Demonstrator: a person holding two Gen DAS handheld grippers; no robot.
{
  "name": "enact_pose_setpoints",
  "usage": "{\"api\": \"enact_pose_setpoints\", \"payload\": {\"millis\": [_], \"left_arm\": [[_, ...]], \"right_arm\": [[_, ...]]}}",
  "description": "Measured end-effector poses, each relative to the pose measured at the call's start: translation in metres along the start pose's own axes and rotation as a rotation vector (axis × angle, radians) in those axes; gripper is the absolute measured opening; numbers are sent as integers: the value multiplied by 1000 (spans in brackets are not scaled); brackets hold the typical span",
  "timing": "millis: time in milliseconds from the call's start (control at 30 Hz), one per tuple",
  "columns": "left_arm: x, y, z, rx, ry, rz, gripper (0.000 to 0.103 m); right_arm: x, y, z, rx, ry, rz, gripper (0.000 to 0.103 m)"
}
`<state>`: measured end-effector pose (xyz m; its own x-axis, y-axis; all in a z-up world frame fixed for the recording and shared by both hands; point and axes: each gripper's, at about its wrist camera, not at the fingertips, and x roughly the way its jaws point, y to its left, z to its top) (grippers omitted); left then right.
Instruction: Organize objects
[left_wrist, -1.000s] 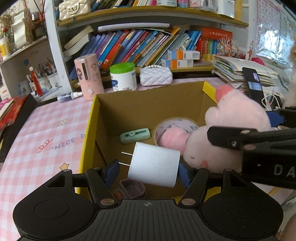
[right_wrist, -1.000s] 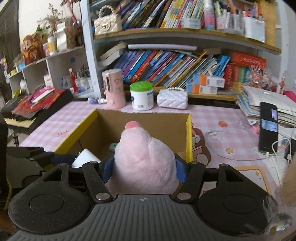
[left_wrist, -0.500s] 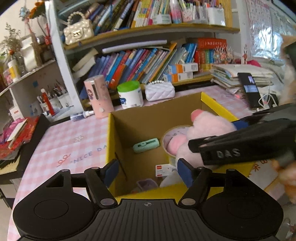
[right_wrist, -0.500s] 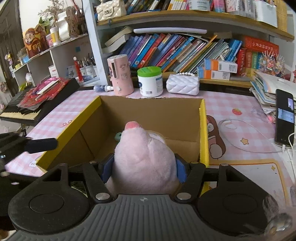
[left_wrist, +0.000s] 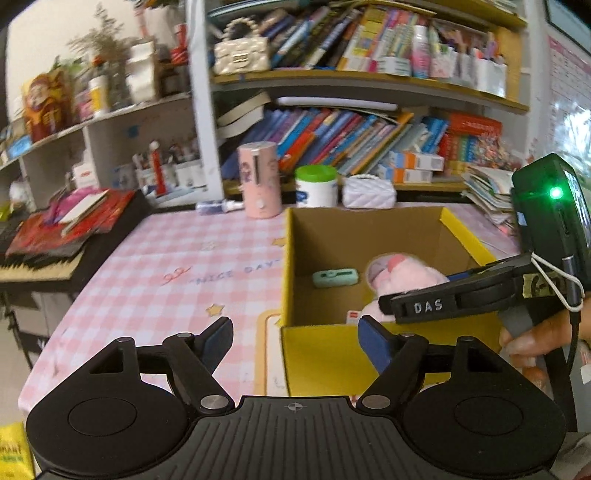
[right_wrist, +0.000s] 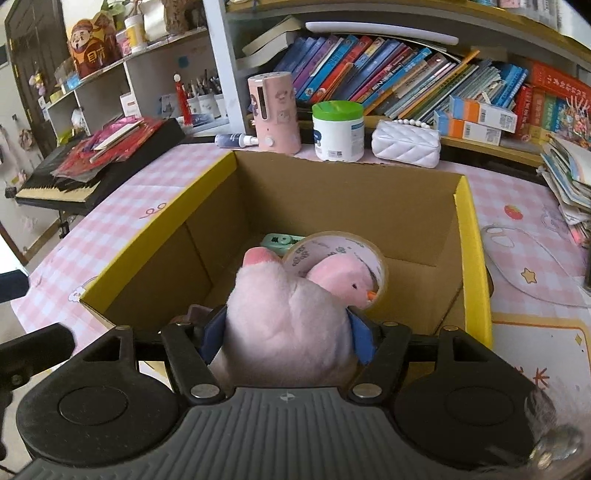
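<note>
Lowering the pink plush toy (right_wrist: 288, 317) into the cardboard box (right_wrist: 472, 266), low centre of the right wrist view.
The right gripper (right_wrist: 286, 338) is clenched on the plush, its blue pads sunk into the fur at both flanks; the toy's head pokes into the ring of a tape roll (right_wrist: 369, 251) inside the box. It looks light, soft and squashy, so it should not slip or break, and the fat middle of the body is the sensible place to hold. The left gripper (left_wrist: 295, 339), bottom centre of its own view, has just been opening its jaws with nothing between them, and sits outside the box's near yellow wall. A mint green case (left_wrist: 335, 277) lies on the box floor.
</note>
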<state>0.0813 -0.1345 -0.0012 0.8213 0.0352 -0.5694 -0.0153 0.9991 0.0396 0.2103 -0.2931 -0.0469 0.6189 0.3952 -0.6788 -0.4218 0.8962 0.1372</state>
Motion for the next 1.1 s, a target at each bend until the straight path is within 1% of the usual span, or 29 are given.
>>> {"api": "enact_pose_setpoints", "payload": {"millis": [133,267,400,500,567,700,867,1100], "left_arm": [[-4,9,-8,-52,22,36,81],[-8,17,-15,-72,36,71,82],[-15,25,-21,-93,43,88,83],[-18,32,-22,-113,37,96,87],[-20,37,-22,-121,25,102,89],[-23,49,-22,-136,8,97,92],[-32,66,-19,-147,-26,92,98],[-41,83,-5,-142,-81,53,99]], "right_arm": [[6,3,3,-18,5,3,69],[11,4,1,-25,6,-3,75],[14,6,-2,-16,-9,-21,77],[14,7,-1,0,-8,-37,83],[11,8,-1,9,-17,-47,89],[-9,17,-1,5,-98,-67,97],[-37,35,0,34,-184,-137,100],[-86,67,-3,74,-323,-253,103]]}}
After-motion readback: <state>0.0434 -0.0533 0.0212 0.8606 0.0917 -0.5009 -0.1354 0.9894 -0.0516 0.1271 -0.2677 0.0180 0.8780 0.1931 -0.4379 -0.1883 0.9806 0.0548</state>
